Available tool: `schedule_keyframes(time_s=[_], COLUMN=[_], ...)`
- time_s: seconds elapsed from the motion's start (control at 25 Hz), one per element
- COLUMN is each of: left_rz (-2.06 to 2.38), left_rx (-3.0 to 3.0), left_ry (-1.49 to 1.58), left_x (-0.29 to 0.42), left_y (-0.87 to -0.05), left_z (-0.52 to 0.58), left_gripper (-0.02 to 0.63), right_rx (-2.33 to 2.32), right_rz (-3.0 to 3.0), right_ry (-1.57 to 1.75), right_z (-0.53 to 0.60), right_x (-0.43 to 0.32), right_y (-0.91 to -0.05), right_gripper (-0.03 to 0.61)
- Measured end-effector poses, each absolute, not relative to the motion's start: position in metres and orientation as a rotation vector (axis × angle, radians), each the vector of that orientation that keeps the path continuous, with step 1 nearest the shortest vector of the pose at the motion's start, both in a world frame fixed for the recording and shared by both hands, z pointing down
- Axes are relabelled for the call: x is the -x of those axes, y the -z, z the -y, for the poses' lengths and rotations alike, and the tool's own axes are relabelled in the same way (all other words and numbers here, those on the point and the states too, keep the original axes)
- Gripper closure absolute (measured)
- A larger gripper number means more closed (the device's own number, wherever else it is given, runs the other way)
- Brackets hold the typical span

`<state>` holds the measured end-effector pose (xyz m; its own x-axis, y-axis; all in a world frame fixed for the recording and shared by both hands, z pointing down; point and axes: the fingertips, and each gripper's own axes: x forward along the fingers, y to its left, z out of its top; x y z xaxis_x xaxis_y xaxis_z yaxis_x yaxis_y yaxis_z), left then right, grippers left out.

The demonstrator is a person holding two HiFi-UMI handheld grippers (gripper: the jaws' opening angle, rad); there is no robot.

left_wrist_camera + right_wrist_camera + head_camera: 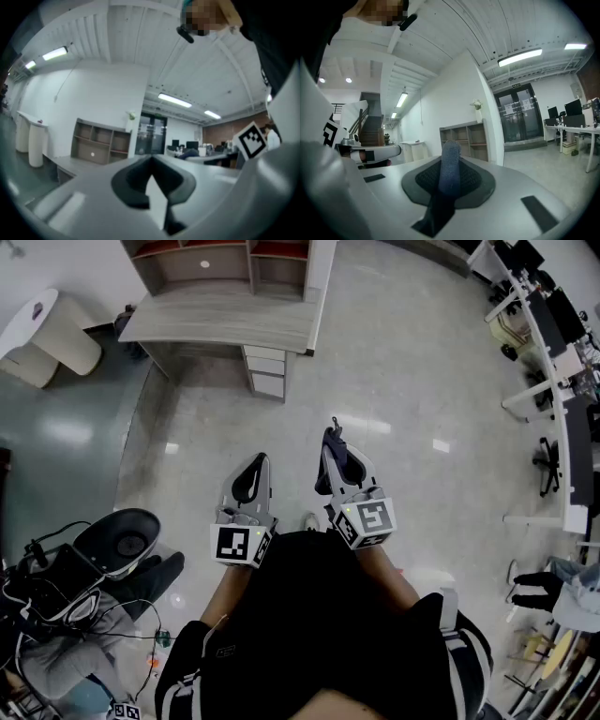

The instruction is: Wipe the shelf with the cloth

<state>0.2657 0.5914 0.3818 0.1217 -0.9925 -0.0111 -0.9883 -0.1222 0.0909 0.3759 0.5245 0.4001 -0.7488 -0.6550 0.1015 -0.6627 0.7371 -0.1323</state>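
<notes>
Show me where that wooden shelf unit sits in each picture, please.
Head view: shelf at top centre, behind the desk.
Left gripper view: left of centre, against the white wall.
Right gripper view: centre, just above the held cloth.
Shared landmark: glass doors right of it, both gripper views.

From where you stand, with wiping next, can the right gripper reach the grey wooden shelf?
Probably not: the right gripper, gripping a blue-grey cloth, hangs over glossy floor, well short of the grey wooden shelf.
</notes>
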Motion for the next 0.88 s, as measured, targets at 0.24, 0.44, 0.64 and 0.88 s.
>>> schedule_keyframes(time_s=[0.24, 0.44, 0.64, 0.88], left_rz=[2.039, 2.029, 2.033, 2.047], left_rx=[-2.307, -2.309, -2.310, -2.307], left_ry=[0.104, 0.097, 0.089, 0.076], left_x=[-0.271, -0.277, -0.288, -0.324], left_y=[-0.384, -0.384, -0.382, -0.375], left_z=[-0.589, -0.585, -0.582, -0.579], left_gripper=[0.609, 0.609, 0.609, 0.609], right_rx=[-1.088, -1.101, -1.103, -1.072], right_rz=[2.889, 2.894, 2.911, 2.918], right_ry=[-0.244, -0.269, -0.299, -0.309], right_z=[-0.524, -0.520, -0.515, -0.514], right_x=[-0.379, -0.384, -0.397, -0.430], right_y=[-0.401, -0.400, -0.398, -0.393], right_gripper=[0.525, 0.525, 0.525, 0.525])
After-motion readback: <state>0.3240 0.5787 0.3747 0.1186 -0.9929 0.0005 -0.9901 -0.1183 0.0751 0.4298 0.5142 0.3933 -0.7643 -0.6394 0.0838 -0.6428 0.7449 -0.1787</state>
